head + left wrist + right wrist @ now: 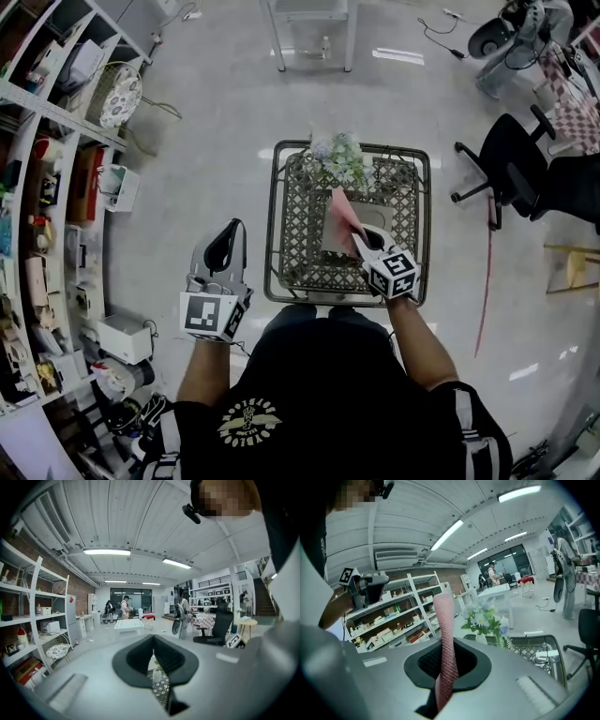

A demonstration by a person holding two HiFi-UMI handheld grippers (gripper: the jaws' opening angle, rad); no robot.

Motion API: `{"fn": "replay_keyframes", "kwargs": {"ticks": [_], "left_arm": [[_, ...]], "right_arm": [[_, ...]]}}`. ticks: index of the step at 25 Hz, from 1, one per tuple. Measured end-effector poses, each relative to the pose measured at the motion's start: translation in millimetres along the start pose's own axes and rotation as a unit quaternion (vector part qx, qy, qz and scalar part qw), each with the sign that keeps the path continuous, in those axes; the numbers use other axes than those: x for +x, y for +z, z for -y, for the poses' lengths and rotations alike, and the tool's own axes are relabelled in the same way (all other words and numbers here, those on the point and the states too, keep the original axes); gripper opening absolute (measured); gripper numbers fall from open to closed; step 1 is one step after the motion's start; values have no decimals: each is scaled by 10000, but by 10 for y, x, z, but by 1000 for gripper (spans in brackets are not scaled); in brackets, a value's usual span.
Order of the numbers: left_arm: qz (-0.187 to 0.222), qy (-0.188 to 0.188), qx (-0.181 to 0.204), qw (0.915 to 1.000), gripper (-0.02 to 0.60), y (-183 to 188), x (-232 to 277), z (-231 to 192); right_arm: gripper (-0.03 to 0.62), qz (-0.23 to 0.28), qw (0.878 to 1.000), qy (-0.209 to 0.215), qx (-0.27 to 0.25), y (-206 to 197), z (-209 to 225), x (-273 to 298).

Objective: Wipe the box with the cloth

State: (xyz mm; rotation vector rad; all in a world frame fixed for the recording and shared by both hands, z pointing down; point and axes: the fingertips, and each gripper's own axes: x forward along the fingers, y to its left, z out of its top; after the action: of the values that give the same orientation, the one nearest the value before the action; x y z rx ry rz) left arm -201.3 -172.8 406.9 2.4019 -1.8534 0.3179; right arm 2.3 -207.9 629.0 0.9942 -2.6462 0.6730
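Observation:
A pink waffle-weave cloth (339, 217) hangs over the metal lattice table (295, 234), and my right gripper (360, 240) is shut on it. In the right gripper view the cloth (446, 634) rises as a twisted strip from between the jaws of the right gripper (443, 667). My left gripper (228, 231) is held off the table's left side, over the floor. Its jaws are together with nothing between them, as the left gripper view (153, 658) also shows. I cannot make out a box for certain; the cloth covers that part of the table.
A vase of flowers (339, 157) stands at the table's far edge. Stocked shelves (56, 187) line the left side. Black office chairs (511, 164) and a wooden stool (572, 267) stand to the right, and a white table frame (309, 37) stands farther ahead.

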Motion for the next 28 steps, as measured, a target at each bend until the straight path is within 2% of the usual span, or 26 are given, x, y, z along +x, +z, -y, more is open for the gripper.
{"fn": "replay_keyframes", "kwargs": {"ticks": [8,13,21,25,28], "left_arm": [[11,-18,-55,10000,0,-73,-70,-467],[-107,109,-70,9999,0,-217,-132,-737],[-274,424,-91,9987,0,-309,-332,-1046],[-333,512,-45,9981,0,-358,-452,-1115],[-333,578,-8,9978,0,-340,-525,-1120]], "right_arm": [[17,-1040,9930,-443,342,-851,238,717],[17,-1425,9847,-633,780,-1180,341,1056],[17,-2188,9650,-1270,685,-1672,647,1435],[17,-2453,9548,-1516,727,-1802,770,1485],[17,-2605,9483,-1737,527,-1867,864,1452]]}}
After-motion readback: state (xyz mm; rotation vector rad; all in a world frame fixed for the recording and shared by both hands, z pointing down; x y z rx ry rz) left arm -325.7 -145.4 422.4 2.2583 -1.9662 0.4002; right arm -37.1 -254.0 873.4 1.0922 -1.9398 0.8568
